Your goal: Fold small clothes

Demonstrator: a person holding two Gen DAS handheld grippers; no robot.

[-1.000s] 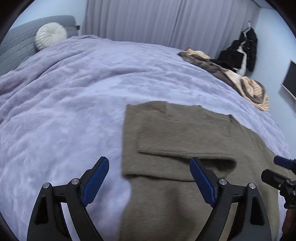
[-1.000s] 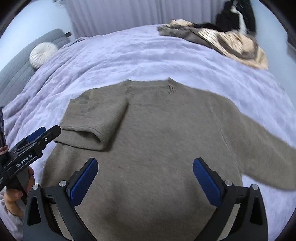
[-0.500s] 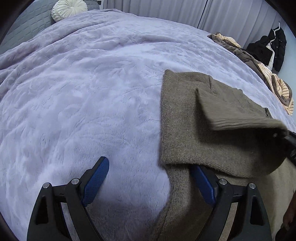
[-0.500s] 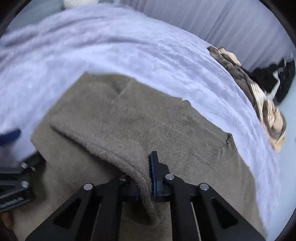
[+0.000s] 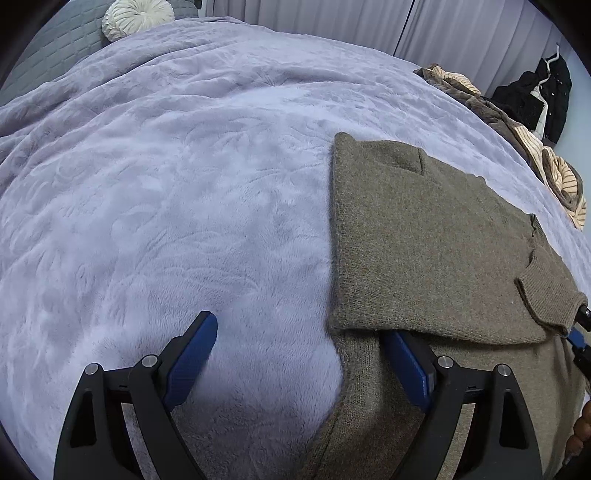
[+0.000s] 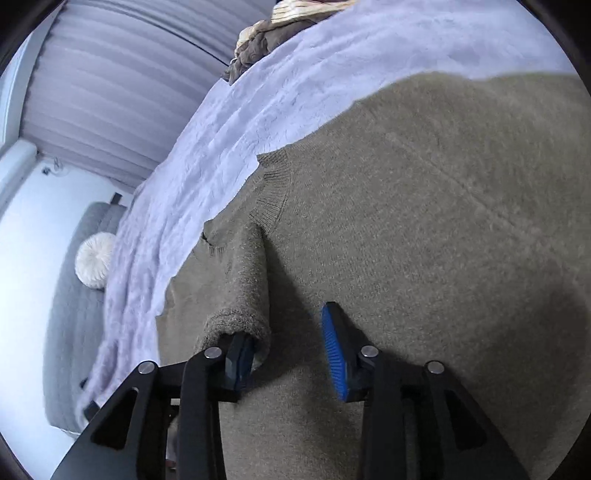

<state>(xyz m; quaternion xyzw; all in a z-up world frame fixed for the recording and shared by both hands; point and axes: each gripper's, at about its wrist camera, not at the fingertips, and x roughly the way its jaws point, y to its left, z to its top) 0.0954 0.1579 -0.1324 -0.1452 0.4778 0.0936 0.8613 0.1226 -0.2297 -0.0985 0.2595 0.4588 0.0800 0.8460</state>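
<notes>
An olive-brown knitted sweater [image 5: 424, 240] lies flat on the lavender blanket [image 5: 166, 203], with its left sleeve [image 5: 546, 299] folded across the chest. My left gripper [image 5: 299, 328] is open at the sweater's left edge. One fingertip is over the blanket and the other is tucked under the folded sleeve's lower edge. In the right wrist view the sleeve cuff [image 6: 240, 317] drapes over the left finger of my right gripper [image 6: 288, 350]. Its jaws are opening, and the right pad [image 6: 334, 350] stands clear of the cloth above the sweater body [image 6: 443, 221].
A round white cushion [image 5: 136, 16] leans on a grey padded headboard [image 5: 55, 48] at the far end. A heap of brown and striped clothes [image 5: 535, 155] lies at the bed's far right edge. Black garments [image 5: 535, 96] hang beyond it, in front of the curtains.
My right gripper closed on the sleeve cuff, carried it across the sweater while rolling, and now has its jaws parted. My left gripper sank toward the sweater's left edge.
</notes>
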